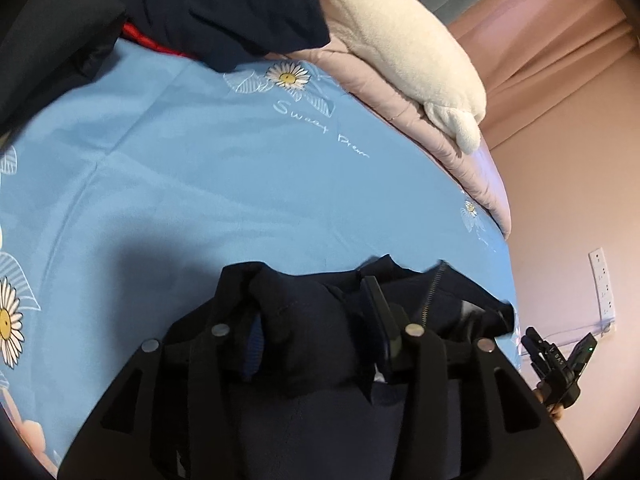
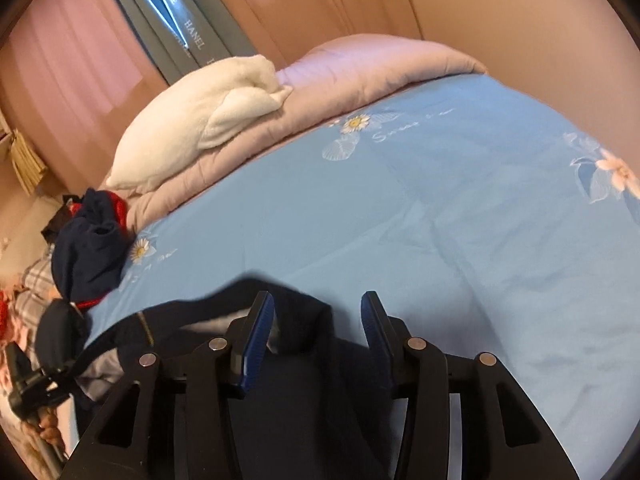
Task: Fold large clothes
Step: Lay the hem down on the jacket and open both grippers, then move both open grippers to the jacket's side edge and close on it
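Carrying dark zip garment [image 1: 304,320] over blue bedsheet [image 1: 240,184]; left gripper [image 1: 316,312] clamped on fabric, right gripper [image 2: 318,320] jaws apart, cloth between. Next, likely: spread flat.

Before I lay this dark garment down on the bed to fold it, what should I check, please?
1. Left claw has a hold on the dark garment: ok, cloth is bunched between its fingers.
2. Right claw also has a hold: not ok, its fingers stand apart with the cloth only lying between them.
3. Zipper closed: cannot tell, only a short piece shows.
4. Free space on the blue sheet ahead: ok.
5. Pile of other clothes out of the way: ok, it sits at the sheet's far left edge.
6. Garment spread flat: not ok, it is crumpled.
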Action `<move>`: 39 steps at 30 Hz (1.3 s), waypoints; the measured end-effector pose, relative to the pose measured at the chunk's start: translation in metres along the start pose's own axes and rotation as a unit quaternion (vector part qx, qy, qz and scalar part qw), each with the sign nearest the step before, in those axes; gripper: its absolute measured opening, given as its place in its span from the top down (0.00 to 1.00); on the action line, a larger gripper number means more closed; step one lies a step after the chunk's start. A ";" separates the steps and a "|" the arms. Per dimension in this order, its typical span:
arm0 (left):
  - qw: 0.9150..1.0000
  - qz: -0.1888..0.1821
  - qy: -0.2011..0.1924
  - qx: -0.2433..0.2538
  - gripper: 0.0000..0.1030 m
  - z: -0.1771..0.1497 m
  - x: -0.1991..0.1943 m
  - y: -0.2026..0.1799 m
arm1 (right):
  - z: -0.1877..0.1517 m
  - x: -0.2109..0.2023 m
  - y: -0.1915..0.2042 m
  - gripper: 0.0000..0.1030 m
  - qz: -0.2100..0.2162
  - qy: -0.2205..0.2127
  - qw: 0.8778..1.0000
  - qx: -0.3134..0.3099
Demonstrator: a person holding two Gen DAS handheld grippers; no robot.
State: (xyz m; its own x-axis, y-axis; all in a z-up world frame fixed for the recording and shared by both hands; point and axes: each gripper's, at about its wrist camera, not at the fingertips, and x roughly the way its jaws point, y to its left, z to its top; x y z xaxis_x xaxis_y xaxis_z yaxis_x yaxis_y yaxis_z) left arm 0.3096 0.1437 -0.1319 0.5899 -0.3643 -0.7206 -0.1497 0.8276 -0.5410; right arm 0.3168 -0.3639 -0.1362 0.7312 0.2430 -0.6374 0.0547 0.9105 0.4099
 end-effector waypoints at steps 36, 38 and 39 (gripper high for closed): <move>0.995 0.081 -0.007 0.052 0.28 -0.155 -0.064 0.041 | -0.107 -0.035 -0.007 0.48 -0.049 0.109 0.989 -0.086; 0.997 0.070 0.003 0.042 0.36 -0.161 -0.057 0.046 | -0.109 -0.034 -0.007 0.48 -0.046 0.110 0.989 -0.084; 0.997 0.070 0.003 0.041 0.39 -0.163 -0.054 0.046 | -0.110 -0.033 -0.007 0.50 -0.044 0.112 0.989 -0.083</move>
State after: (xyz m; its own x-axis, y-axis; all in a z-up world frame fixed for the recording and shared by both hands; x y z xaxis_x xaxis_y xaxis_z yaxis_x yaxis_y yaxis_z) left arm 0.1418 0.1318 -0.1889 0.5624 -0.2453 -0.7896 -0.1655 0.9023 -0.3981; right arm 0.2173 -0.3421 -0.1895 0.5593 0.2108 -0.8017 -0.0147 0.9695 0.2446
